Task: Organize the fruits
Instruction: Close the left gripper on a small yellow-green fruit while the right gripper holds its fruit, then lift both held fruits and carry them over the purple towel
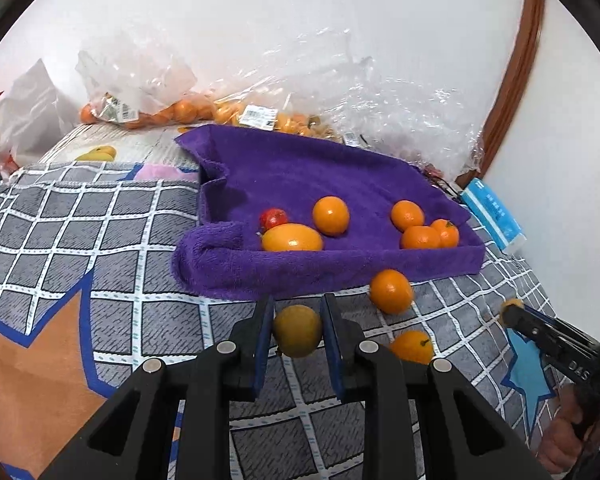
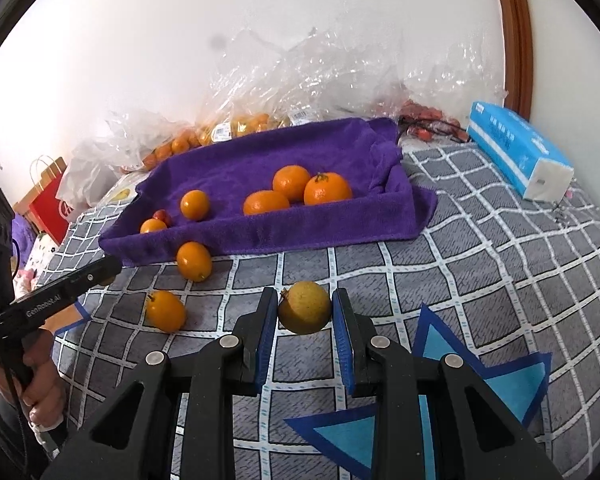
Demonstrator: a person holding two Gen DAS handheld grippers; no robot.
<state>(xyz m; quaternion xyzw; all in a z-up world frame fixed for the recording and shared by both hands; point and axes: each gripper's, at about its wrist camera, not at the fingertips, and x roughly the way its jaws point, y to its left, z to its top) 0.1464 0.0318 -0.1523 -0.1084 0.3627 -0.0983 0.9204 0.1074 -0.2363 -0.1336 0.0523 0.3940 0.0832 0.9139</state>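
The left hand-held gripper (image 1: 296, 312) is clamped on a dull yellow fruit (image 1: 297, 332), and the right hand-held gripper (image 2: 305, 304) is clamped on a yellow fruit (image 2: 305, 310), both over the checked blanket (image 2: 480, 264). Toward the blanket's far edge, oranges (image 2: 296, 188) lie in the purple towel (image 2: 260, 160), with two loose oranges (image 2: 194, 261) just before it.

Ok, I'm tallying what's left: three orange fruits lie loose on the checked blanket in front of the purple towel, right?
No, two, not three: one orange fruit by the purple towel and another orange fruit nearer, on the checked blanket. The right wrist view shows it.
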